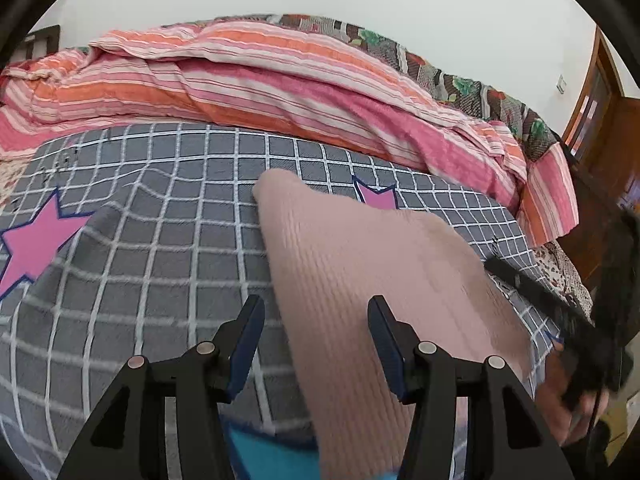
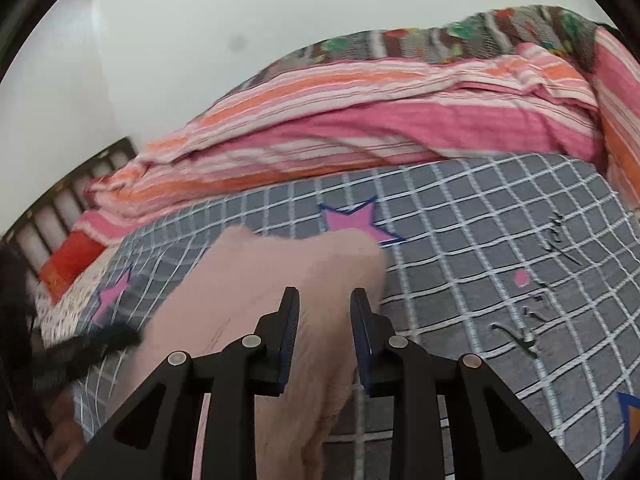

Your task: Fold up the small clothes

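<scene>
A grey blanket with a white grid and pink stars (image 1: 168,240) covers the bed, a striped pink-and-orange quilt (image 1: 248,80) heaped behind under a pale wall. The ribbed pale-pink knit garment (image 1: 360,264) lies on it. The left gripper (image 1: 316,320) gapes wide, and the right gripper (image 2: 325,310) stands partly spread; both are above the garment, gripping nothing.

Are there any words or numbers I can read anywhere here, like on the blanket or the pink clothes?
None can be read.
Grey checked blanket: dark scribbly marks, like handwriting, too blurred and tilted to read.
Same blanket in the left view: small dark marks, too small to read.
Pink ribbed garment: no text showing.
Striped quilt: only stripes.
</scene>
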